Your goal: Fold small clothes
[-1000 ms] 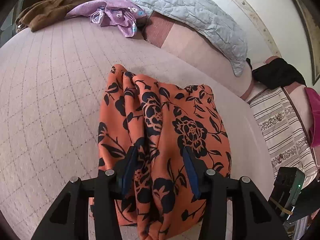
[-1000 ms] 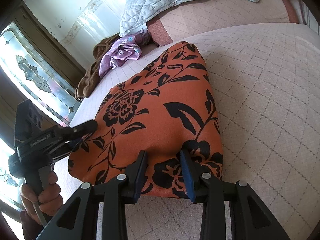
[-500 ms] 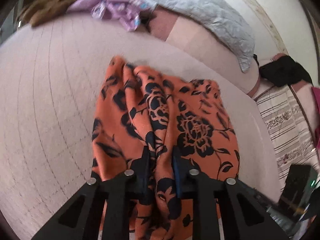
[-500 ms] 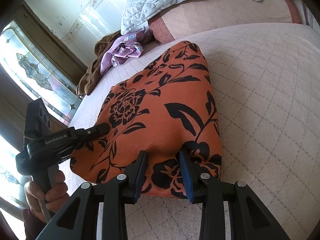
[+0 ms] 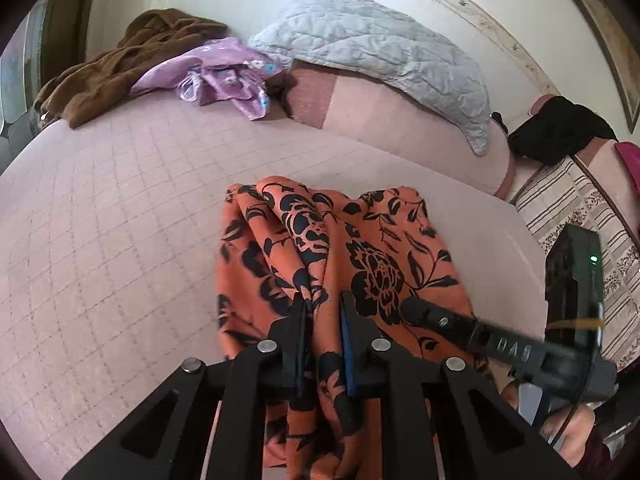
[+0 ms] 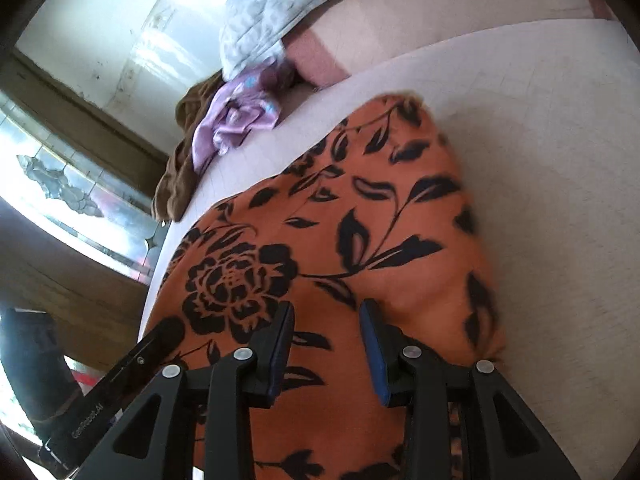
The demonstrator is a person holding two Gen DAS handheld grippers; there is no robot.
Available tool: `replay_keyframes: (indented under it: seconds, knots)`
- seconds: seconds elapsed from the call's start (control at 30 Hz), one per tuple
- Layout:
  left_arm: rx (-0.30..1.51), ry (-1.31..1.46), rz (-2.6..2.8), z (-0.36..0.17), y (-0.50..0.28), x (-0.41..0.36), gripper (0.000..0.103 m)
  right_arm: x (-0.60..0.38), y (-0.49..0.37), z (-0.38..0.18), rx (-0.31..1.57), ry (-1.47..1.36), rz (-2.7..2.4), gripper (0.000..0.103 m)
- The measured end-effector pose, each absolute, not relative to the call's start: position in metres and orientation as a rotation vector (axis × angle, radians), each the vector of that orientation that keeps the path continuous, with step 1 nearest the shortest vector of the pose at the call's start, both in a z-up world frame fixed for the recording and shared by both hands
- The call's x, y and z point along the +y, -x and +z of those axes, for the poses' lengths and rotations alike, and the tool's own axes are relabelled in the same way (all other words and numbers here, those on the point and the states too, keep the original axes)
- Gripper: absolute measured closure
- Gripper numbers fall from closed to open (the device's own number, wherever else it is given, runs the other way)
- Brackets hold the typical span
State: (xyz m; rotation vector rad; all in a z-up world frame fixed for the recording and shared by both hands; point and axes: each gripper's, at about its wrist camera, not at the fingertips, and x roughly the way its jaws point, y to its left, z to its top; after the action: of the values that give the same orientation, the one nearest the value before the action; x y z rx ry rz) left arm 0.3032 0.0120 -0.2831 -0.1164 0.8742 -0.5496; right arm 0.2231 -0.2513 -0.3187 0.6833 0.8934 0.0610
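An orange garment with black flowers (image 5: 380, 248) lies bunched lengthwise on the pink quilted bed (image 5: 120, 220). My left gripper (image 5: 322, 308) is at its near end. Its jaws are closing, and the pads pinch a raised fold of the cloth. The right wrist view shows the same garment (image 6: 400, 208) spread under my right gripper (image 6: 326, 316). That gripper's jaws stand apart above the cloth, and nothing is pinched between the pads. One of its fingers (image 5: 424, 314) rests on the garment just right of my left gripper. A left finger (image 6: 160, 340) shows at the lower left.
A brown garment (image 5: 120, 64), a purple cloth (image 5: 224, 72) and a grey quilted pillow (image 5: 380, 48) lie at the head of the bed. To the right are a black cloth (image 5: 560, 132) and a striped cover (image 5: 580, 208). A patterned window (image 6: 60, 184) is on the left.
My left jaws have come together on a fold of the orange garment and lifted slightly. My right gripper has slid over the garment toward the left gripper.
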Motion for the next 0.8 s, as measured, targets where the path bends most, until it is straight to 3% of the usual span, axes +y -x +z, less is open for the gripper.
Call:
replay_keyframes:
  seconds: [0.17,0.23,0.33,0.5,0.63,0.7,0.8]
  knots:
    - [0.96,0.116,-0.48,-0.31,-0.317,0.015,0.087,-0.204,-0.231,-0.319,0.907,-0.53,0.103,0.066]
    - [1.015,0.12,-0.467,-0.323,-0.322,0.015,0.081,-0.204,-0.234,-0.322,0.911,-0.518,0.099,0.068]
    - [0.99,0.086,-0.411,-0.311,-0.316,0.018,0.067,-0.215,-0.234,-0.315,0.949,-0.541,0.111,0.069]
    - [0.898,-0.021,-0.375,-0.292,-0.294,0.018,0.064,-0.249,-0.243,-0.279,0.873,-0.47,-0.03,0.065]
    - [0.91,-0.154,-0.308,-0.309,-0.304,0.01,0.051,-0.286,-0.28,-0.302,0.912,-0.589,-0.083,0.066]
    - [0.915,-0.172,-0.295,-0.317,-0.308,0.007,0.051,-0.296,-0.298,-0.337,1.016,-0.661,-0.087,0.065]
    - [0.88,-0.209,-0.289,-0.309,-0.305,0.002,0.051,-0.296,-0.294,-0.333,0.978,-0.667,-0.086,0.066]
